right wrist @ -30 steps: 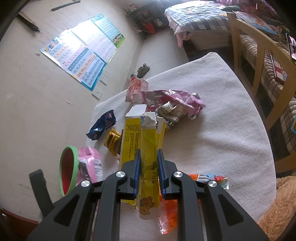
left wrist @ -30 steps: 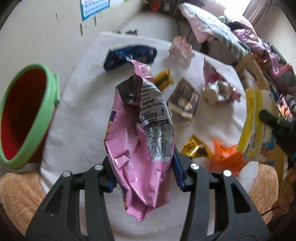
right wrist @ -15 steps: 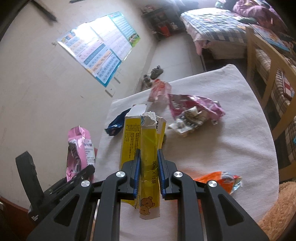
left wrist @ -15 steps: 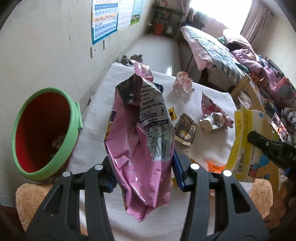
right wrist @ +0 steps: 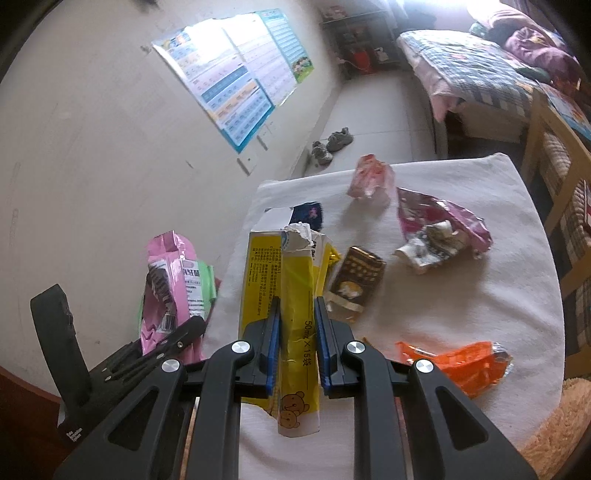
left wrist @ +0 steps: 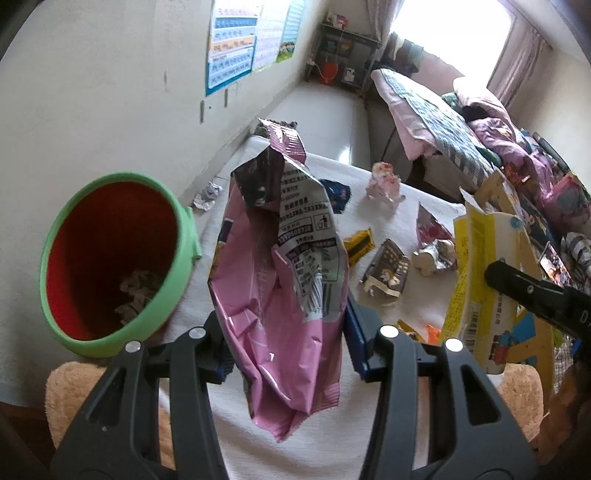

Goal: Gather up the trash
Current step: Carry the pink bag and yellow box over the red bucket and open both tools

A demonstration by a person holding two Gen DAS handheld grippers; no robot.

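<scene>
Above the cloth-covered counter (left wrist: 325, 443), the left tool (left wrist: 288, 343) pinches a light, crinkly pink snack bag (left wrist: 280, 280) at its lower body beside the green bin (left wrist: 110, 258), while the right tool (right wrist: 297, 347) clamps narrowly on a flattened, stiffer yellow carton (right wrist: 291, 295).

Home bedroom. Bed (left wrist: 436, 110) with plaid quilt far right, heaped clothes on it. Study charts (right wrist: 236, 85) taped to left wall. Shoes (right wrist: 330, 144) on floor. Curtained window (left wrist: 450, 33) far. Wooden chair (right wrist: 554, 155) right of cloth-covered worktop (right wrist: 461, 295).
</scene>
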